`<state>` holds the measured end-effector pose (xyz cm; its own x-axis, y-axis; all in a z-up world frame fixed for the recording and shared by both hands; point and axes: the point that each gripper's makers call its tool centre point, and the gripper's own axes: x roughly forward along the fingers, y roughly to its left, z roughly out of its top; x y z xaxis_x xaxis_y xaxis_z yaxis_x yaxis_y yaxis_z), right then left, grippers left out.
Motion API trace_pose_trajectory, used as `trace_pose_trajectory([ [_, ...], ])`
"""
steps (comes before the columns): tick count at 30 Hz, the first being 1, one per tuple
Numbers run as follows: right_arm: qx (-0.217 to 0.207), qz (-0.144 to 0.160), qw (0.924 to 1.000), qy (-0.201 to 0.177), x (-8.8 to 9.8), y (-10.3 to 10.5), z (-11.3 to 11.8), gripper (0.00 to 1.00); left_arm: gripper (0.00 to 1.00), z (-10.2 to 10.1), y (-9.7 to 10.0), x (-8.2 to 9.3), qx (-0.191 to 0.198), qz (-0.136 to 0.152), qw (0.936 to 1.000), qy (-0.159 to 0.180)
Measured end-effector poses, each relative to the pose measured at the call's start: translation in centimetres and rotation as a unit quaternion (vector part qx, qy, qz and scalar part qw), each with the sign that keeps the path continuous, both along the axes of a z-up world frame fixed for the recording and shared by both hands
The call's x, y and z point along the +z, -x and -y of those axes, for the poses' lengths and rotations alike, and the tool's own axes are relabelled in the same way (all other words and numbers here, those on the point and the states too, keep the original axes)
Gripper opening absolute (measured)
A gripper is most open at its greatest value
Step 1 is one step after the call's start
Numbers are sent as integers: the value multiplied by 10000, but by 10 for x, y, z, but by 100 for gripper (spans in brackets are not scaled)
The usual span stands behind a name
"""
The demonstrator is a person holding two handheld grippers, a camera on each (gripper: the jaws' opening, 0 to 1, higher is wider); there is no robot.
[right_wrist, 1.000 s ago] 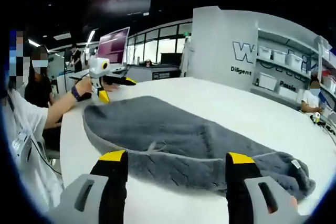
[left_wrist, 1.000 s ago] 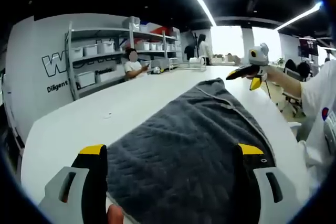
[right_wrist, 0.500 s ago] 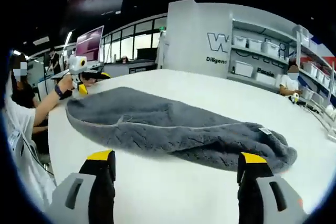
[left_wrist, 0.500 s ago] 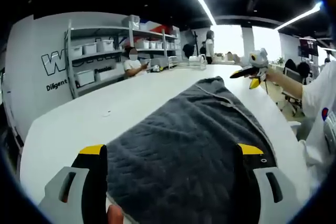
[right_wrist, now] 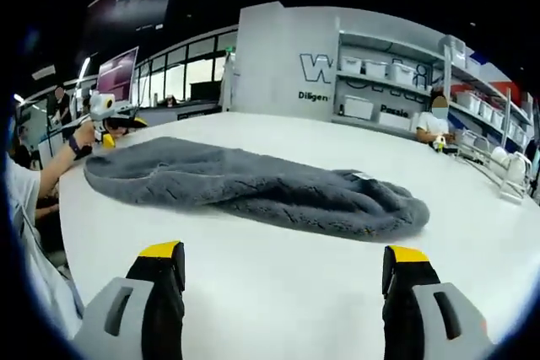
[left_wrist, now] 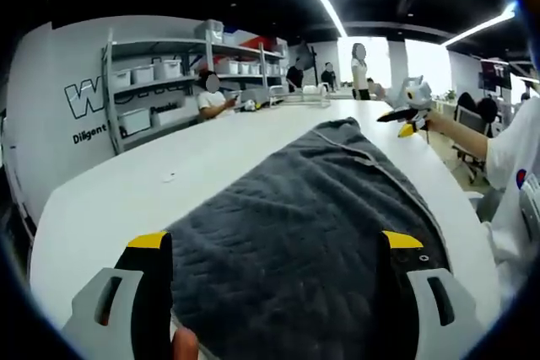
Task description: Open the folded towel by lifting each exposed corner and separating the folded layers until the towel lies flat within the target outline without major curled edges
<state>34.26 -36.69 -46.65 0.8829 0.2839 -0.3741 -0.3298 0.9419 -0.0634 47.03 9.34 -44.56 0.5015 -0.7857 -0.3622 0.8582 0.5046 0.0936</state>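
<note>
A dark grey quilted towel (left_wrist: 312, 208) lies on the white table (left_wrist: 126, 200), stretching away from my left gripper (left_wrist: 276, 246). That gripper stands open over the towel's near end, a yellow-tipped jaw on each side. At the towel's far right, a hand holds my right gripper (left_wrist: 403, 122) above the table edge. In the right gripper view the towel (right_wrist: 253, 183) lies lengthwise as a rumpled strip, with a small label near its right end. My right gripper (right_wrist: 283, 252) is open over bare table (right_wrist: 278, 292), short of the towel. My left gripper (right_wrist: 122, 130) shows at the towel's far left end.
Shelves with white bins (left_wrist: 152, 77) line the wall. A person (left_wrist: 209, 99) sits at the table's far side and another (left_wrist: 360, 69) stands further back. A wire rack (right_wrist: 506, 179) stands on the table at the right. A monitor (right_wrist: 118, 77) is behind the left end.
The right gripper has drawn back from the towel and swung right, so bare table now lies under its jaws. The left gripper has barely moved. The standing person at the back has walked right.
</note>
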Motion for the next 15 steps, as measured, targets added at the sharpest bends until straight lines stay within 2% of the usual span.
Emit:
trace_pose_trajectory([
  [4, -49, 119, 9999, -116, 0, 5, 13, 99, 99, 3, 2, -8, -4, -37, 9999, -119],
  [9, -115, 288, 9994, -164, 0, 7, 27, 99, 99, 4, 1, -7, -7, -23, 10000, -90],
  [15, -196, 344, 9991, -159, -9, 5, 42, 99, 99, 5, -1, -7, -33, -33, 10000, -49],
])
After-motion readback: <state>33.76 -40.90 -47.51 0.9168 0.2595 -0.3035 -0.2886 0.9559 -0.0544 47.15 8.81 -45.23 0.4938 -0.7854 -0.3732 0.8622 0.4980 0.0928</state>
